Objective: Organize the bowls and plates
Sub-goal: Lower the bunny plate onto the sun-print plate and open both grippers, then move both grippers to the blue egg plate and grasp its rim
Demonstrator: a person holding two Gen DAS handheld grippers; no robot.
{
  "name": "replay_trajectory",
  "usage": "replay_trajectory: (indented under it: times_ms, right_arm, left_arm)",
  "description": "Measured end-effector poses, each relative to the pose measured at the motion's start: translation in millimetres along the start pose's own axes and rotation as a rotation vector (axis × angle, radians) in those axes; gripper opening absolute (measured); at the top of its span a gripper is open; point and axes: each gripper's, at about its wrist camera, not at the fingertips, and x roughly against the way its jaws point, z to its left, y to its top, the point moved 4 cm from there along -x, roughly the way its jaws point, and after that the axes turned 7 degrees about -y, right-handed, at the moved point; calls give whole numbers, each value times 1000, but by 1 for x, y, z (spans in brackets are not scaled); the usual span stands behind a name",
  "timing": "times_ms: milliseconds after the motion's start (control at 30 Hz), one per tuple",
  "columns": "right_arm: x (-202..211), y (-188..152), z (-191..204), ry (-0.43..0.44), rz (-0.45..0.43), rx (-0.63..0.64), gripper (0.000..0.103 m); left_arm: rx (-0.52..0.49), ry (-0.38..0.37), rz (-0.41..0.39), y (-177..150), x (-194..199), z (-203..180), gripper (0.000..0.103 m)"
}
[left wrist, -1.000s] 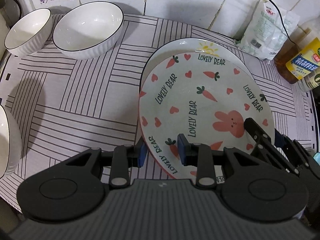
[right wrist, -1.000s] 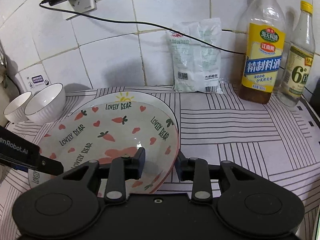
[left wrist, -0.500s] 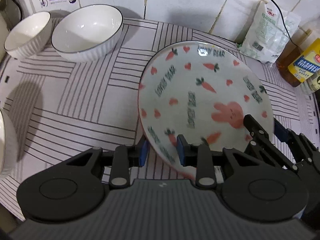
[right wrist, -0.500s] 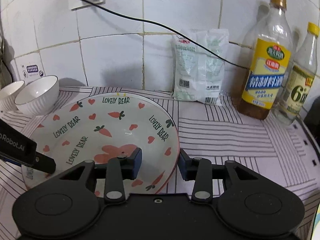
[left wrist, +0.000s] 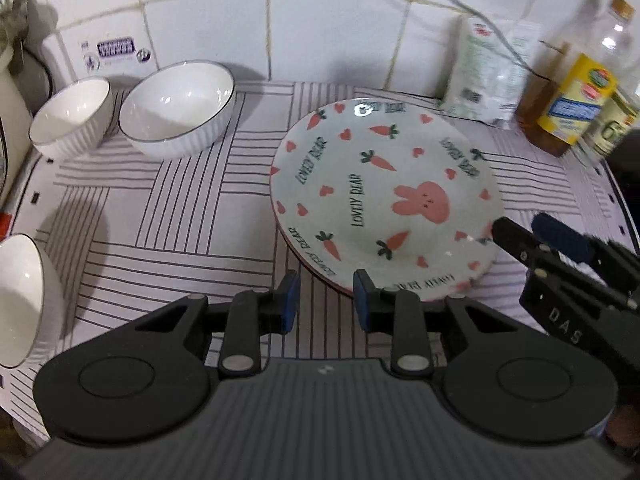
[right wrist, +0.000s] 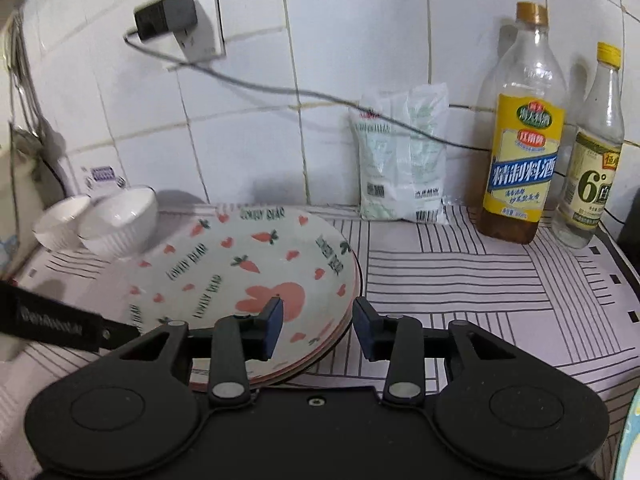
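Plates with bunnies [left wrist: 384, 204] now sit stacked flat on the striped tabletop [left wrist: 180, 216], let go. Before, both tongs pinched the top one. Left tongs [left wrist: 322, 302] and right tongs [right wrist: 316, 326] are apart now, holding nothing. White bowls [left wrist: 176, 108] wait near the wall.

You're working under dim, cool indoor light that falls from above and in front of the wall. The large bowl [left wrist: 177, 108] throws a soft shadow onto the tiles behind it, and a broader shadow lies on the striped mat [left wrist: 168, 216] in front of it. Small glare spots sit inside that bowl. Both fisheye views bend the tile lines hard toward the corners. In the right wrist view, the 2 bowls left of the plate [right wrist: 240, 280] are smeared by motion blur; the bottles [left wrist: 572, 96] right of the plate blur in the left wrist view.
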Motion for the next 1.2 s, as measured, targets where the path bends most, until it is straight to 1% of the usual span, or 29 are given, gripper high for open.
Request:
replay_trajectory:
  times_ms: [67, 133, 167, 233, 267, 300, 400, 467, 567, 667, 767, 800, 833, 867, 967, 1067, 1200]
  right_arm:
    - [11, 3, -2, 33, 0, -1, 47]
    - [23, 5, -4, 45, -11, 4, 53]
    - [29, 6, -5, 49, -26, 4, 53]
    - [45, 10, -9, 52, -62, 5, 60]
    - [54, 12, -11, 56, -76, 8, 62]
    - [61, 13, -13, 60, -85, 12, 65]
    - [83, 15, -18, 65, -96, 41, 71]
    - [95, 15, -21, 64, -64, 58, 71]
    - [116, 11, -30, 64, -51, 43, 72]
    - [135, 4, -39, 40, -60, 31, 75]
    - [151, -5, -46, 16, -51, 37, 77]
    - [157, -9, -48, 8, -50, 49, 82]
    - [162, -13, -50, -6, -53, 60, 91]
    - [168, -18, -52, -21, -60, 70, 92]
    - [183, -32, -61, -71, -63, 84, 92]
    - [194, -45, -75, -102, -60, 66, 92]
    - [205, -60, -94, -135, -65, 12, 92]
  left_arm:
    - [-34, -2, -10, -2, 11, -7, 28]
    - [-63, -9, -12, -5, 22, -13, 28]
    - [-79, -16, -9, -6, 26, -16, 29]
    - [-98, -26, -3, -8, 35, -21, 30]
    - [-110, -29, -1, -10, 39, -24, 30]
    - [-122, -26, 1, -13, 43, -28, 32]
    - [-169, -24, -2, -21, 57, -39, 47]
    - [-207, -30, 4, -28, 66, -47, 48]
    - [-235, -45, 6, -37, 79, -58, 52]
    - [-254, -59, 8, -45, 88, -69, 54]
    - [-272, -70, 4, -53, 94, -79, 60]
    - [-280, -74, 3, -55, 96, -83, 62]
    - [-290, -76, 4, -57, 96, -87, 63]
    - [-299, -79, 6, -60, 97, -91, 63]
    - [-317, -86, 13, -66, 96, -100, 67]
    - [-337, -91, 18, -72, 94, -111, 73]
    - [-349, -88, 9, -78, 92, -123, 86]
